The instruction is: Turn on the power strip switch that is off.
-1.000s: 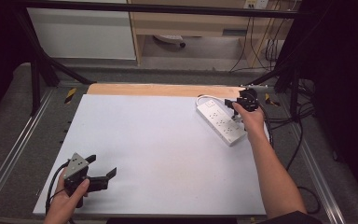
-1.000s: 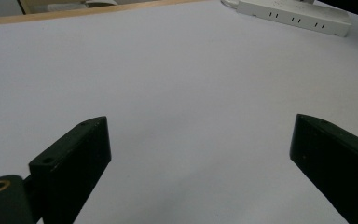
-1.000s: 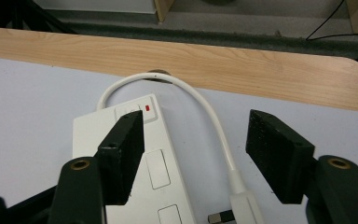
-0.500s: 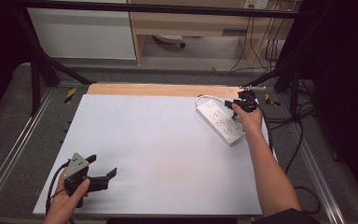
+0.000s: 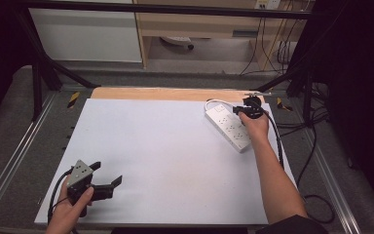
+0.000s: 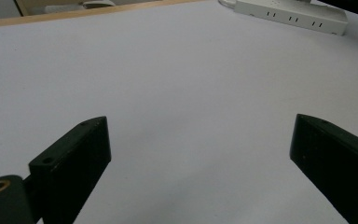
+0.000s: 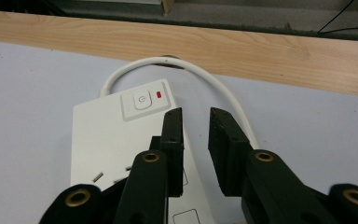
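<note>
White power strip (image 5: 228, 127) lies under the right gripper's (image 7: 196, 119) narrowed fingers (image 7: 173, 140).

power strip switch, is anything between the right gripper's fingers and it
Nothing visible. The right gripper hangs over the power strip, fingers slightly apart, with bare white casing between them and the switch.

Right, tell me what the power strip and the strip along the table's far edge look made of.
Power strip: likely hard plastic, smooth matte white, with moulded switch and sockets. Far-edge strip: wood, or a wood-look laminate; pale tan with visible grain lines.
</note>
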The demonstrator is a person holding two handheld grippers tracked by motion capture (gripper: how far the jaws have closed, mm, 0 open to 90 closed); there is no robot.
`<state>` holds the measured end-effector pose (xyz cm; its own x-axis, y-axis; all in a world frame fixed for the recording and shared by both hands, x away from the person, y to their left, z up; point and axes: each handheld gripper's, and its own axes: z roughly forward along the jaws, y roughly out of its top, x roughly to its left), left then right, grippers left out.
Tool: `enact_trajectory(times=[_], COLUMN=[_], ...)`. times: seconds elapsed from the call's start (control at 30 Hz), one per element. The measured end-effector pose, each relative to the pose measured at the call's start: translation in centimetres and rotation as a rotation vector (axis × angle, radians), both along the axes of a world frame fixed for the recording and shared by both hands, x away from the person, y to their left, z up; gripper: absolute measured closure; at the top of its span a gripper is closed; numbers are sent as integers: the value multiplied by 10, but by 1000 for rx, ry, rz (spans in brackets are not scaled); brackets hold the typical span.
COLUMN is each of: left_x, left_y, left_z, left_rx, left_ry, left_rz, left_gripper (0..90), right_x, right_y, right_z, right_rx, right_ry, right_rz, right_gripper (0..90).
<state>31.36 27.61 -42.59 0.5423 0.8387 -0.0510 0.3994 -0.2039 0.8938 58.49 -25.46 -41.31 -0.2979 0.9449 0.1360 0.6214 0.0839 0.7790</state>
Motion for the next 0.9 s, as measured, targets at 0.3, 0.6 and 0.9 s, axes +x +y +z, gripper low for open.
enact_trajectory(times=[0.3,0.6,0.9], left_x=[0,0,0], left_y=[0,0,0], left_z=[0,0,0], left_rx=[0,1,0], left_ry=[1,3,2], left_rz=[0,-2,-5], left_gripper=[53,53,53], right_x=[1,1,1], right_y=[3,10,16], right_z=[-5,-10,-15], right_rx=[-7,-14,-15], right_ry=[-3,-3,-7], right_rz=[4,27,41], right_gripper=[845,898,900])
